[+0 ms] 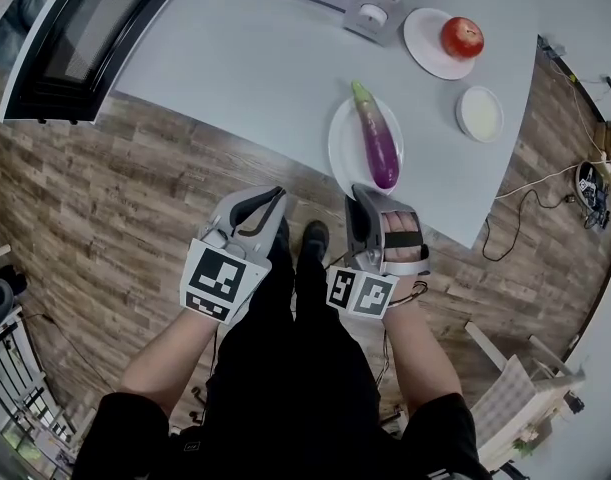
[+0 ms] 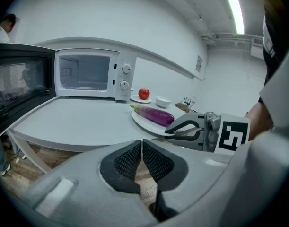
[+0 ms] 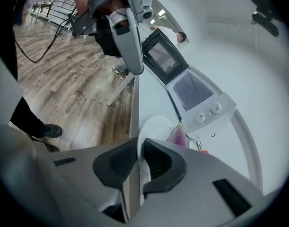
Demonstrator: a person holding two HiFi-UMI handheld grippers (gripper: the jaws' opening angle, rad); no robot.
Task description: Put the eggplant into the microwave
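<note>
A purple eggplant (image 1: 378, 140) lies on a white plate (image 1: 343, 148) near the grey table's front edge. It also shows in the left gripper view, eggplant (image 2: 156, 114), and partly in the right gripper view, eggplant (image 3: 177, 136). The white microwave (image 2: 87, 74) stands at the back of the table with its door (image 1: 75, 38) swung open to the left and its cavity bare. My left gripper (image 1: 270, 198) hangs shut and holds nothing, off the table's front edge, left of the plate. My right gripper (image 1: 357, 195) hovers just before the plate, its jaws a narrow gap apart with nothing between them.
A red apple (image 1: 462, 38) sits on a small plate right of the microwave, with a small white bowl (image 1: 479, 113) nearer the right edge. Below the table edge are the wooden floor (image 1: 135, 198) and the person's legs. Cables (image 1: 535, 193) trail on the floor at right.
</note>
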